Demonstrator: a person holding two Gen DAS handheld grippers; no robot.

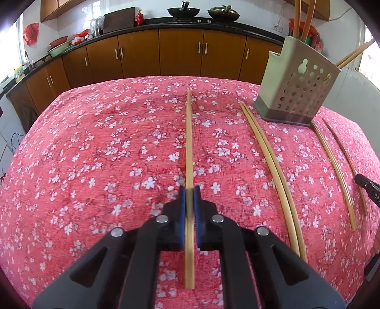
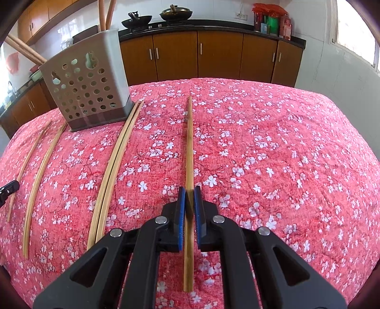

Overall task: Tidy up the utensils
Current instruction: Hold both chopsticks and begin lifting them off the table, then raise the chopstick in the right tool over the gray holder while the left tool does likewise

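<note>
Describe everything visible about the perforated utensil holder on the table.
The utensil holder is a pale grey-green plastic caddy with a darker base. Its facing wall is punched with round holes and keyhole hanging slots. It stands upright on the red floral tablecloth and already holds several wooden chopsticks, some upright, some leaning out. A pair of loose chopsticks lies with its far tips right by the base.

— What sort of place is this?
— A home kitchen: brown cabinets [image 2: 175, 52] run under a dark counter [image 1: 142, 23], two woks [image 1: 183, 11] sit on the stove, and a sink tap [image 1: 27, 58] stands by the window.
</note>
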